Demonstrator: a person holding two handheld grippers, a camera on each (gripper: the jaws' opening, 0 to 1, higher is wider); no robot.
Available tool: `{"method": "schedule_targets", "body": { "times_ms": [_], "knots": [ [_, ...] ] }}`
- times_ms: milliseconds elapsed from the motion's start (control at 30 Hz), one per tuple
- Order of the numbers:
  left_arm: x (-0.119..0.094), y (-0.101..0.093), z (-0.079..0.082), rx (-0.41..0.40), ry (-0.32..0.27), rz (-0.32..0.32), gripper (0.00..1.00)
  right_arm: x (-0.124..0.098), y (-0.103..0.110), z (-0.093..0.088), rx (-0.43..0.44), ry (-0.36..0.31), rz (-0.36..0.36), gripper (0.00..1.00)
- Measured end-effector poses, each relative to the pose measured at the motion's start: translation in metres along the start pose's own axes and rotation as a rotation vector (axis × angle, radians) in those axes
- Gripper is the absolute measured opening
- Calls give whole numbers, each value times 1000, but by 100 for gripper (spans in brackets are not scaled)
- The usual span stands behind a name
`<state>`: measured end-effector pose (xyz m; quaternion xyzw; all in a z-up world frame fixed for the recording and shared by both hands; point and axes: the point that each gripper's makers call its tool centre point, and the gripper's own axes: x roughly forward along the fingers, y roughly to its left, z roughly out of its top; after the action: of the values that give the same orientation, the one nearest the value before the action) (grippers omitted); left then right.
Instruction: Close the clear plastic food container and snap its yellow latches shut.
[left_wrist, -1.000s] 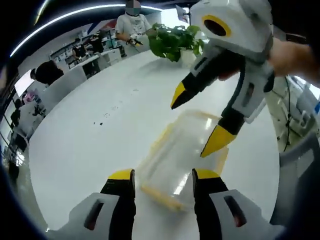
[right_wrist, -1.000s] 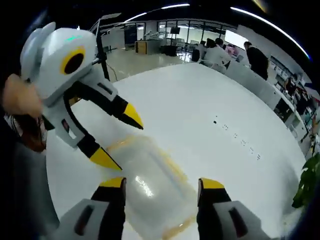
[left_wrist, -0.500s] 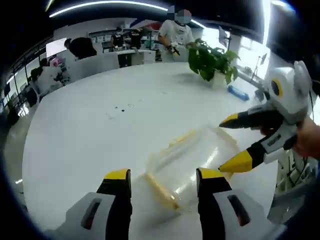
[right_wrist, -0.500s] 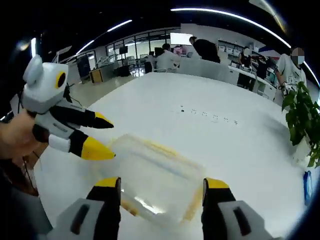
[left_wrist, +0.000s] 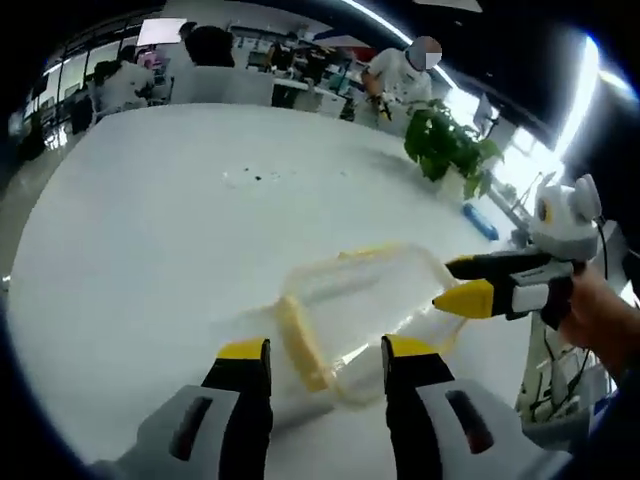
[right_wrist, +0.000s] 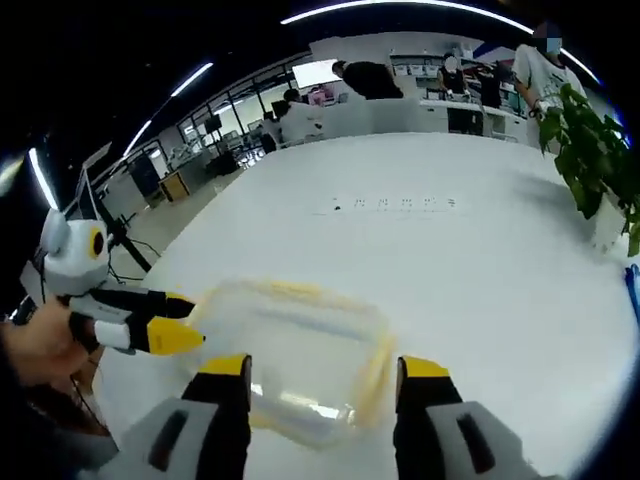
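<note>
White table (left_wrist: 150, 220) bears one clear container (left_wrist: 350, 310) between two open grippers (left_wrist: 325, 365) (right_wrist: 320, 375).

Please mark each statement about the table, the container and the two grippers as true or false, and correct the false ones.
1. The clear container lies on a white table. True.
2. A potted plant stands on the table. True.
3. The left gripper is clamped on a latch. False: its jaws stand apart, at the container's near end.
4. The right gripper holds a red cup. False: its jaws are open, at the container's edge.
</note>
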<state>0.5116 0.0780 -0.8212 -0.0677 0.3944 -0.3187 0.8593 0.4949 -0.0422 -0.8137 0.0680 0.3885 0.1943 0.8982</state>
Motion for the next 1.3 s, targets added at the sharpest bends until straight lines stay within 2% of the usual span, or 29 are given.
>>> {"method": "schedule_targets", "body": {
  "times_ms": [67, 133, 500, 533, 567, 600, 633, 667, 700, 767, 867, 1100, 1300],
  "knots": [
    [3, -6, 0, 13, 2, -24, 44, 3, 1, -4, -13, 7, -8, 53],
    [6, -7, 0, 12, 5, -20, 47, 5, 2, -8, -10, 15, -11, 53],
    [10, -13, 2, 21, -34, 20, 51, 8, 7, -2, 3, -63, -45, 52],
    [14, -23, 7, 30, -65, -29, 52, 8, 9, -3, 8, -65, -44, 52],
    [10, -21, 9, 31, -85, 28, 54, 10, 10, -6, -2, -45, -50, 52],
    [8, -22, 7, 16, -74, 31, 54, 10, 9, -4, 10, -56, -58, 51],
    [7, -23, 9, -5, -83, 22, 55, 15, 20, -5, 155, -69, -44, 50],
    [7, -22, 8, -15, -86, 35, 55, 14, 10, -14, -6, -26, -64, 50],
    [6, -22, 9, -15, -89, 50, 55, 15, 15, -11, 48, -46, -73, 49],
    [5, -16, 7, -24, -89, 49, 56, 14, 13, -9, 69, -62, -82, 50],
    [5, -14, 6, -19, -87, 46, 56, 11, 12, -5, 60, -93, -85, 50],
    [4, -10, 4, -30, -83, 60, 56, 12, 12, -1, 59, -95, -86, 50],
    [9, -2, 8, -44, -85, 60, 57, 19, 11, 6, 41, -107, -73, 50]
  ]
}}
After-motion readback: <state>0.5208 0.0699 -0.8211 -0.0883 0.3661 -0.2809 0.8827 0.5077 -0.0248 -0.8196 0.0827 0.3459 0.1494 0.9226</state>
